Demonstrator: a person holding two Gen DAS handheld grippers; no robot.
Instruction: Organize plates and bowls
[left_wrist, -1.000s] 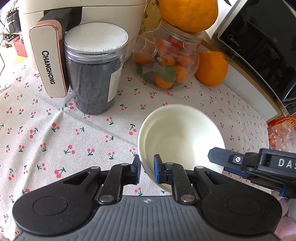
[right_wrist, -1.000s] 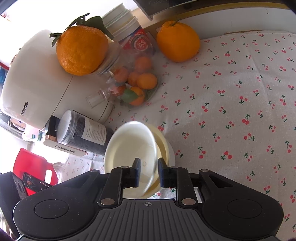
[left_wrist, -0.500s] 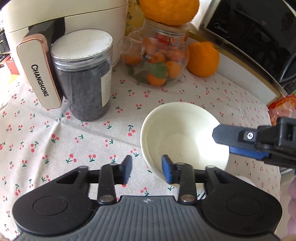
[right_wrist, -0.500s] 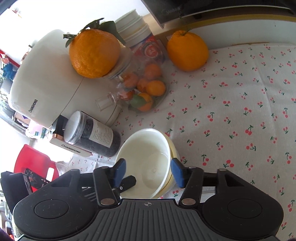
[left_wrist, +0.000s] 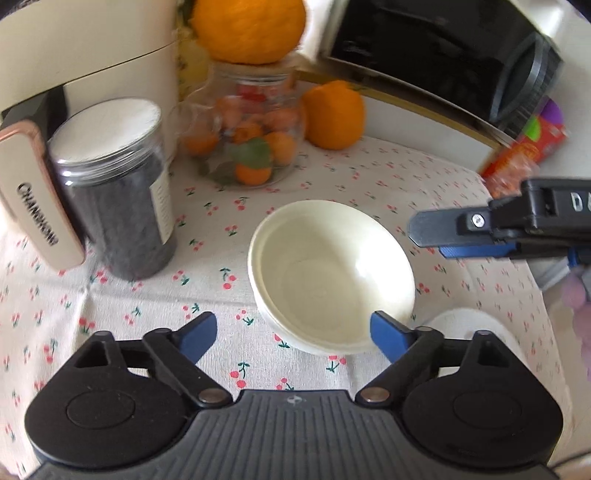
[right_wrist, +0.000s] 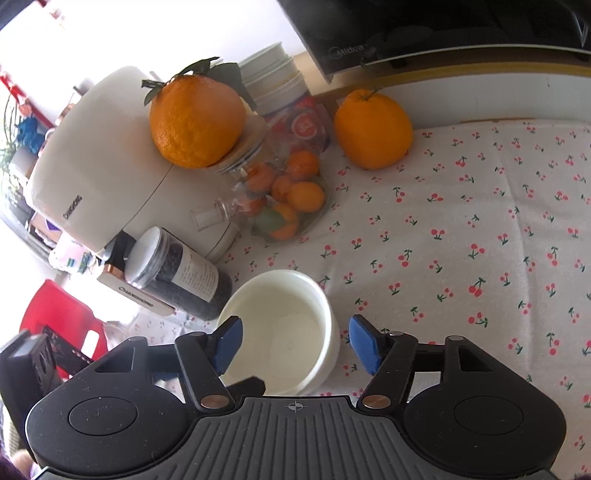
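Two cream bowls sit nested as one stack (left_wrist: 328, 273) on the cherry-print tablecloth; the stack also shows in the right wrist view (right_wrist: 284, 332). My left gripper (left_wrist: 291, 338) is open and empty, just short of the stack's near rim. My right gripper (right_wrist: 295, 341) is open and empty, its fingers standing apart either side of the stack, above it. The right gripper's fingers (left_wrist: 454, 230) show in the left wrist view, to the right of the bowls. A white plate (left_wrist: 476, 332) lies partly hidden at the right near the table edge.
A dark-filled jar with white lid (left_wrist: 114, 188) and a cream Changhong appliance (left_wrist: 48, 74) stand left of the bowls. A glass jar of small oranges (left_wrist: 251, 147) with a big orange on top (left_wrist: 247, 26) stands behind, and another orange (left_wrist: 334, 114). A black oven (left_wrist: 443, 55) sits at back right.
Both grippers let go of the bowls and opened wide. The upper bowl has settled into the lower one. Both grippers have drawn back and up a little.
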